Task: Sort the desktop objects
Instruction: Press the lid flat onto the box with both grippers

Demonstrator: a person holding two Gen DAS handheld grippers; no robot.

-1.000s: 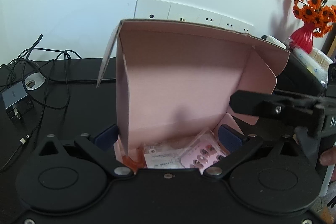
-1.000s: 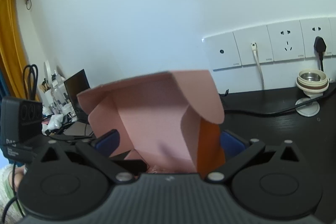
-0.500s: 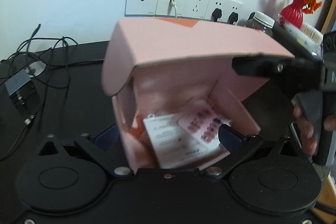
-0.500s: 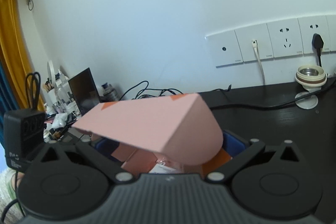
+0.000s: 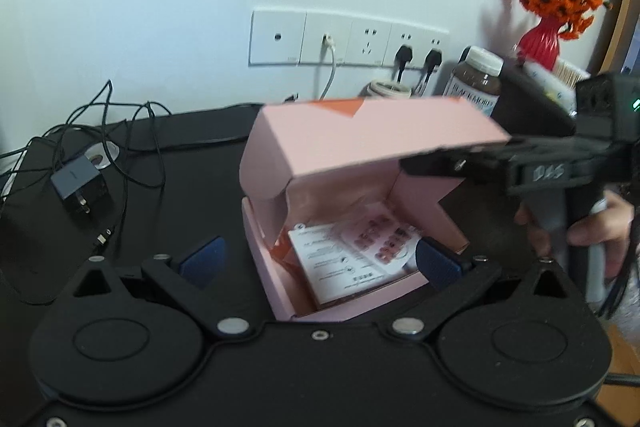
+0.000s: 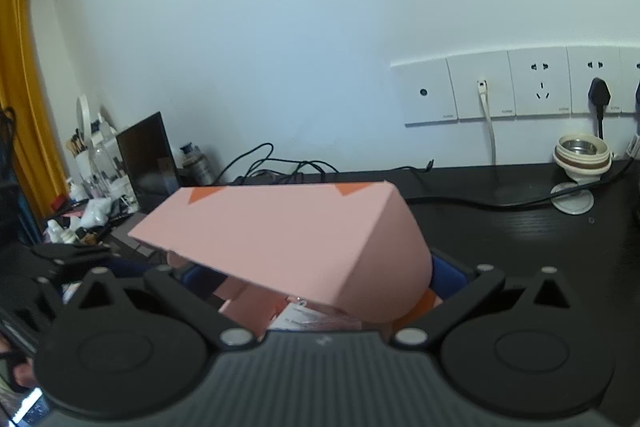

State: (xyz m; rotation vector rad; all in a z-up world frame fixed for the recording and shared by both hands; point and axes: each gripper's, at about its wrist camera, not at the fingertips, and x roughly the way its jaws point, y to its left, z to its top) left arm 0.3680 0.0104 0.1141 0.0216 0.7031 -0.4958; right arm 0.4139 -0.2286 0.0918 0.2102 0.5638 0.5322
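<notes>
The pink box (image 5: 352, 227) sits on the black desk (image 5: 192, 147), dead centre, its lid (image 5: 360, 139) tipped forward and hanging half shut over the opening! Left gripper (image 5: 320, 259) hovers right at the front of it, jaws spread wide, one blue finger pad (image 5: 202, 257) out to the box's left side, the other pad (image 5: 438, 263) at the front right corner, and I cannot tell if that one is touching the card. Inside, a white leaflet (image 5: 336, 267) lies flat on the floor of the box with a clear sheet of press-on nails (image 5: 380, 239) resting on top of it. From the right, the right gripper (image 6: 316, 279) reaches in, seen from the left camera as a dark bar at the lid's right edge, a hand (image 5: 592, 227) wrapped around its handle; from its own camera the lid (image 6: 288, 239) fills the gap between the spread fingers, so the jaws stand apart, and whether they press on it I can't say. Behind, a row of wall sockets (image 5: 344, 39), a brown jar (image 5: 476, 79), a red vase of orange flowers (image 5: 540, 43), and off to the left a grey charger (image 5: 80, 187) in a tangle of cable
</notes>
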